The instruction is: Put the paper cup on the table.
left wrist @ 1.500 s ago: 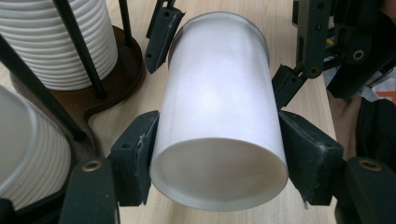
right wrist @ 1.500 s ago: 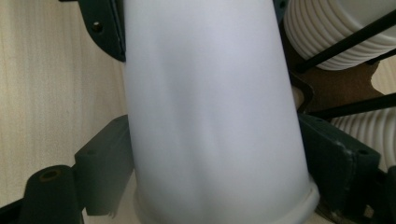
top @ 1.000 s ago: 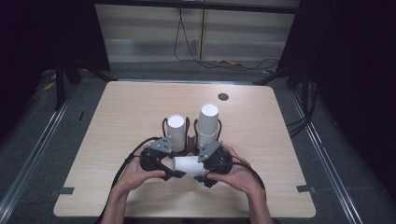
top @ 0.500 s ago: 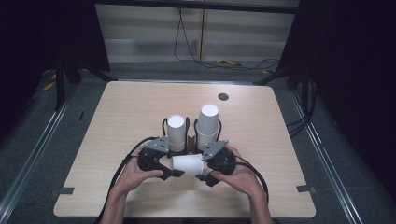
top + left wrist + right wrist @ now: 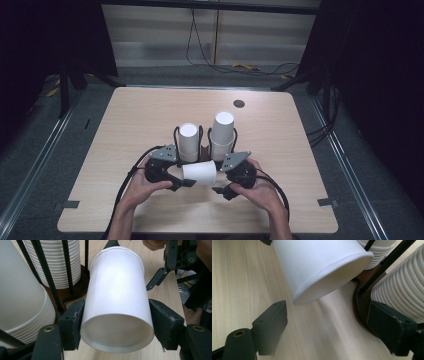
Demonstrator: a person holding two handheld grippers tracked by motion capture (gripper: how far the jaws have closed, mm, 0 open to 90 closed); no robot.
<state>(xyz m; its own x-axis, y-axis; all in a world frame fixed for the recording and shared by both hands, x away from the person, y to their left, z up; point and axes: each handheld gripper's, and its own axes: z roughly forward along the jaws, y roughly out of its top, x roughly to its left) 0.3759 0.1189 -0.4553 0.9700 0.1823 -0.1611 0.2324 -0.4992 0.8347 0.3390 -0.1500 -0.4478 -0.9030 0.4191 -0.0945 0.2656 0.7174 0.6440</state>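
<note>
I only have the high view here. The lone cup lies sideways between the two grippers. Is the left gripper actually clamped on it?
Observer: Yes. In the left gripper view the left gripper has both pads pressed on the sides of the paper cup, near its closed base.
Operator: And the right gripper?
Observer: The right gripper is open; its jaws have just been closing, but the cup's rim hangs above and beyond them, untouched.
Operator: What's next to that right gripper?
Observer: A ribbed cup stack in its wire holder, close by one pad.
</note>
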